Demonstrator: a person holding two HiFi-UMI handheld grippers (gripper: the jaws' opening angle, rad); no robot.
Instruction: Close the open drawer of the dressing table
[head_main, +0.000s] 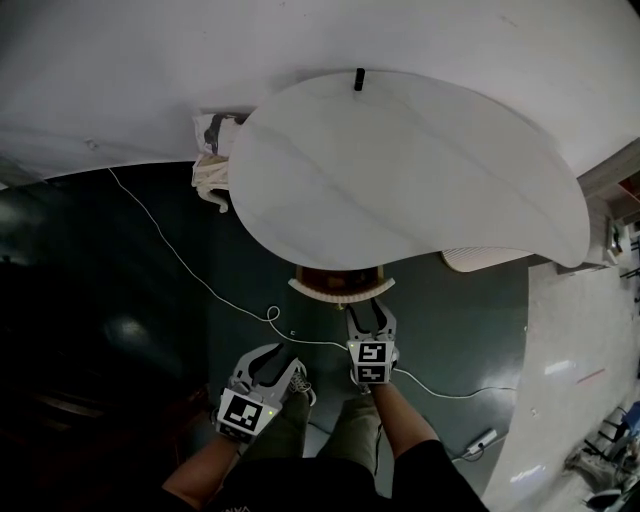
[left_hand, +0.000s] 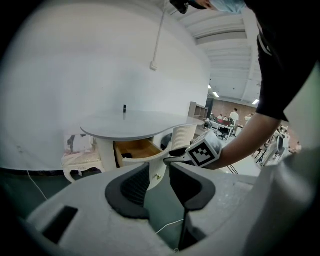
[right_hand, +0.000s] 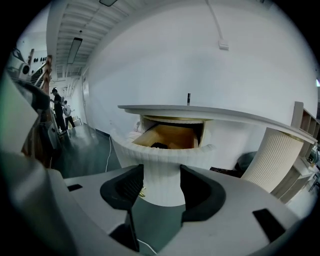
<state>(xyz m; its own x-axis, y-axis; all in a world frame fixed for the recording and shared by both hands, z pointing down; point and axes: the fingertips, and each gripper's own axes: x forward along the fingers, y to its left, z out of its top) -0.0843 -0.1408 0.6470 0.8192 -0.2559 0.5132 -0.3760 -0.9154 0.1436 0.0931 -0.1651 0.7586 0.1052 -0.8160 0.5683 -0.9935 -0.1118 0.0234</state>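
Observation:
The dressing table has a white kidney-shaped top (head_main: 400, 170), and its drawer (head_main: 340, 289) stands pulled out, with a curved ribbed white front. In the right gripper view the drawer front (right_hand: 165, 160) fills the space just beyond my right gripper (right_hand: 161, 187), whose jaws are open with nothing clamped. The wooden inside holds a dark item (right_hand: 159, 145). From above, my right gripper (head_main: 368, 308) sits directly before the drawer front, and whether they touch I cannot tell. My left gripper (head_main: 275, 362) hangs back to the left, open and empty. Its own view shows the drawer (left_hand: 142, 155) from the side.
A small black object (head_main: 359, 79) stands on the table top near the wall. A white cable (head_main: 200, 280) runs over the dark floor. A small white stool (head_main: 212, 160) sits left of the table. A ribbed white pedestal (right_hand: 272, 155) stands to the right.

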